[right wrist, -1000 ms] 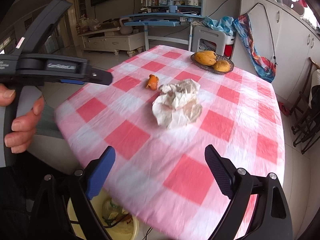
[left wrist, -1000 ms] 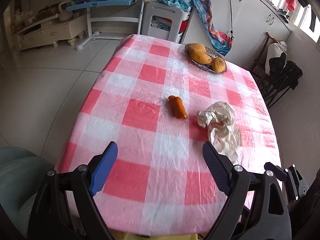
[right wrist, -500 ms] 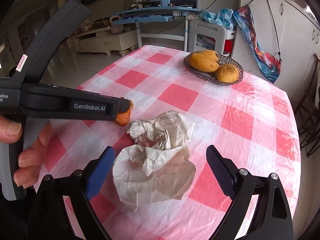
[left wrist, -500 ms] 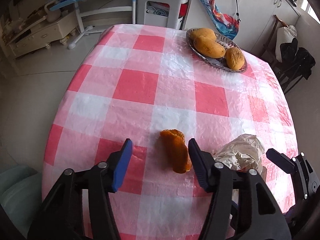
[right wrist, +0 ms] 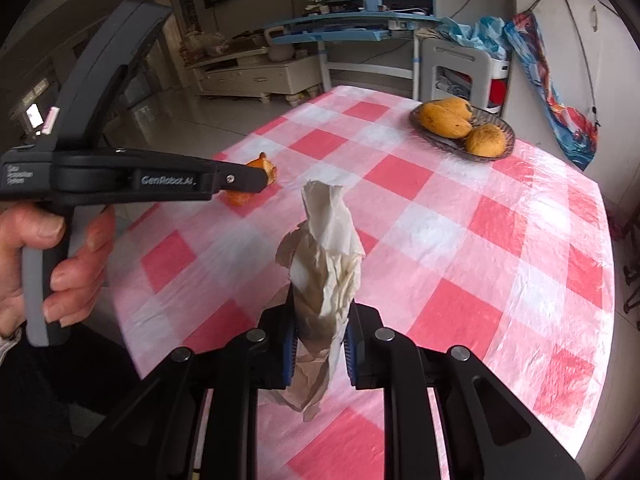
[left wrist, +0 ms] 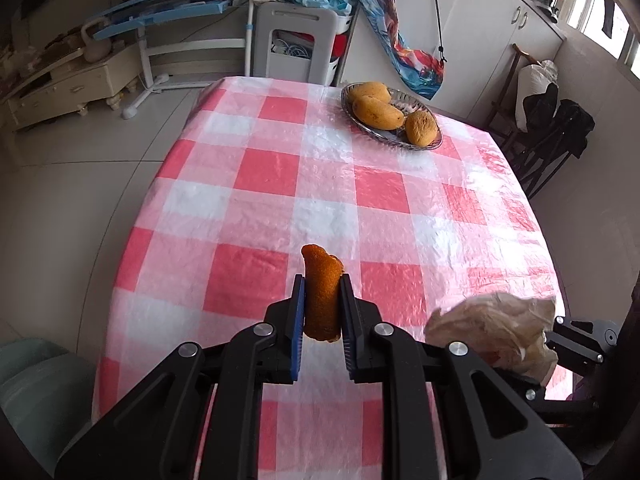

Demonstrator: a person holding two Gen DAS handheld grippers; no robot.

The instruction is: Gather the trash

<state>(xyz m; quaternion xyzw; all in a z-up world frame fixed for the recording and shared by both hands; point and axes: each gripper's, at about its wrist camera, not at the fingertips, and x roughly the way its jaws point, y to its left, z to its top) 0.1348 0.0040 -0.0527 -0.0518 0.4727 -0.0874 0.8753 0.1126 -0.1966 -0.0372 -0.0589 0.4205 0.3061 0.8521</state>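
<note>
My left gripper [left wrist: 322,292] is shut on an orange fruit peel [left wrist: 322,292] and holds it above the red-and-white checked table [left wrist: 320,184]. The peel also shows in the right wrist view [right wrist: 264,170], at the tip of the left gripper [right wrist: 256,180]. My right gripper [right wrist: 320,320] is shut on a crumpled white paper wrapper [right wrist: 326,248], which stands up between the jaws above the table [right wrist: 440,220]. The wrapper also shows in the left wrist view [left wrist: 496,328], low right.
A glass dish [left wrist: 394,138] with three mangoes sits at the table's far right corner, also in the right wrist view [right wrist: 502,128]. A white stool [left wrist: 300,48], a blue desk [left wrist: 180,4] and dark folded chairs [left wrist: 556,136] stand around the table.
Both grippers closed from open: the left onto the orange peel, the right onto the paper wrapper. Both pieces have been lifted off the tablecloth.
</note>
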